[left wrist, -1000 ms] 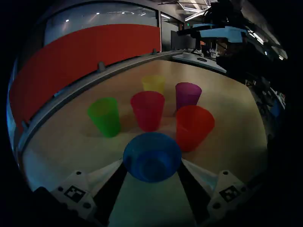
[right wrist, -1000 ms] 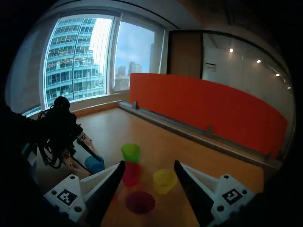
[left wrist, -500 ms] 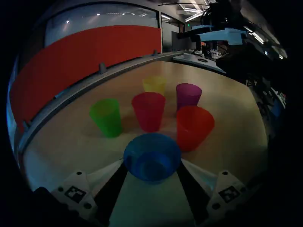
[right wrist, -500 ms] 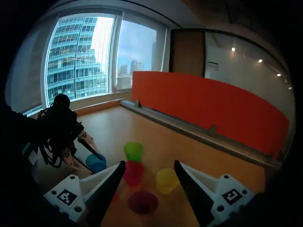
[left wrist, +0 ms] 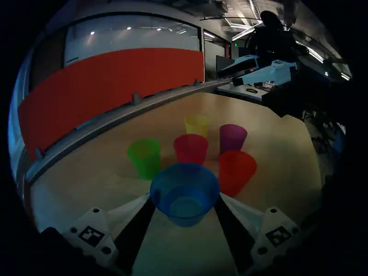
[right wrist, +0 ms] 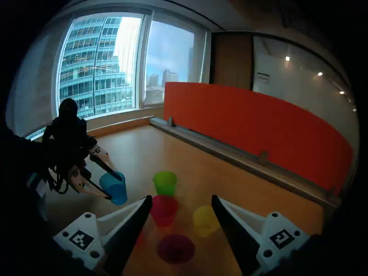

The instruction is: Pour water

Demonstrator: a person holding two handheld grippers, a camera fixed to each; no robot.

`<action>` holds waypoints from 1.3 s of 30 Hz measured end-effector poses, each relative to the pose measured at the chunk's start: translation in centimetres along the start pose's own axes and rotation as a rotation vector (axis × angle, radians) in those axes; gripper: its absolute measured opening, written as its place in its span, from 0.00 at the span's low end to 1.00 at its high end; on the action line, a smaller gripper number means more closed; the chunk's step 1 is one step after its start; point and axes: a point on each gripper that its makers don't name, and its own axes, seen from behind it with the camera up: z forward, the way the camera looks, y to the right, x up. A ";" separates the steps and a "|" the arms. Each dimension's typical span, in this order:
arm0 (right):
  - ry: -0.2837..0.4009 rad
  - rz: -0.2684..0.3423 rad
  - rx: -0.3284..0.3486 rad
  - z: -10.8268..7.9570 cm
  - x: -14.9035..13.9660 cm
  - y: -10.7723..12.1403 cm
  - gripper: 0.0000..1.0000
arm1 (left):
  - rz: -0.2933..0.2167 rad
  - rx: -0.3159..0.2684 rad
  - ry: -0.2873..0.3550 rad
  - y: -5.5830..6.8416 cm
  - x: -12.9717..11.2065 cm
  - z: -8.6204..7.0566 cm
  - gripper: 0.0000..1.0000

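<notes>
My left gripper (left wrist: 184, 198) is shut on a blue cup (left wrist: 185, 193), held upright above the wooden table (left wrist: 276, 152). Beyond it stand a green cup (left wrist: 145, 158), a red cup (left wrist: 191, 148), a yellow cup (left wrist: 197, 125), a purple cup (left wrist: 232, 138) and an orange cup (left wrist: 236, 171). My right gripper (right wrist: 181, 202) is open, high over the red cup (right wrist: 163, 209), yellow cup (right wrist: 205, 220) and purple cup (right wrist: 175, 248), with the green cup (right wrist: 165, 182) behind. The right gripper view shows the left gripper (right wrist: 110, 186) holding the blue cup (right wrist: 116, 188) clear of the table.
An orange partition (left wrist: 110, 87) with a grey rail runs along the table's far side. Large windows (right wrist: 101, 64) stand behind the left gripper. A person's dark figure (left wrist: 276, 41) holds the right gripper (left wrist: 227, 78) across the table. Bare wood (right wrist: 138, 152) surrounds the cups.
My left gripper has risen with the blue cup, lifting it off the table; the standing cups now look lower and farther. The right gripper stays open, drifting slightly.
</notes>
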 end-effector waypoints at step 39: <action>-0.105 -0.057 0.086 4.9 0.0 -1.5 1.00 | -0.069 0.113 0.341 -2.5 7.6 -8.3 0.85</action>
